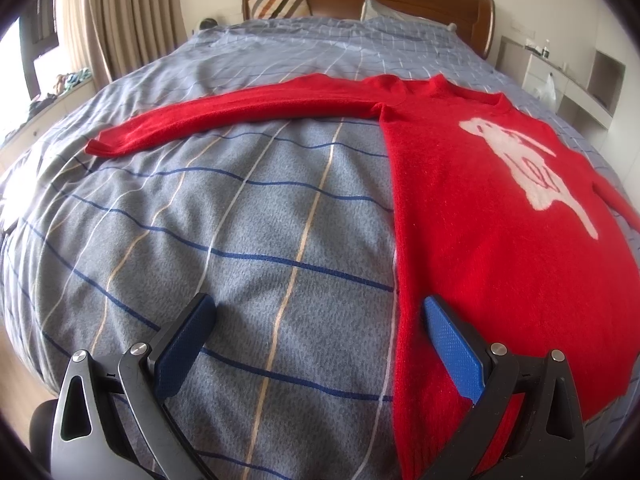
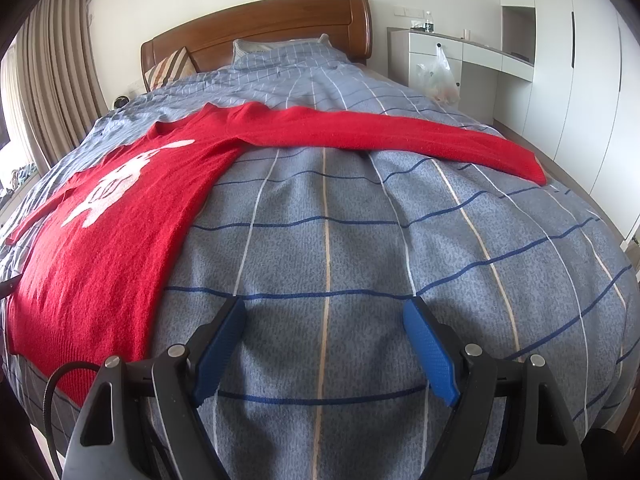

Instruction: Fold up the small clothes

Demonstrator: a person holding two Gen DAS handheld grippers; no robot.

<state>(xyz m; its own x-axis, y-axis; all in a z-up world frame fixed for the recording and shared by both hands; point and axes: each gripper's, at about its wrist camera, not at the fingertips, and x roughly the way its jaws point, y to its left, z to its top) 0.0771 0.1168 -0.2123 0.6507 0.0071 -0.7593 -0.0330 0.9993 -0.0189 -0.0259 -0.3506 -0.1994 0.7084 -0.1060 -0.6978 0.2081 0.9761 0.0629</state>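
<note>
Sweater (image 1: 480, 220) flat on bed (image 1: 240, 240), right of left-wrist frame, sleeves outspread. Soft, limp knit; likely slumps when lifted. Pinch cuff or hem. Left gripper (image 1: 316, 344) and right gripper (image 2: 324, 344) agape, empty.

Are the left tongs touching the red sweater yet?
Cannot tell. In the left wrist view the open left tongs straddle the red sweater edge; one pad overlaps it, but no contact or gap shows plainly.

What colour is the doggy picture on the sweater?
White, on the red sweater; the animal picture shows best in the left wrist view.
</note>
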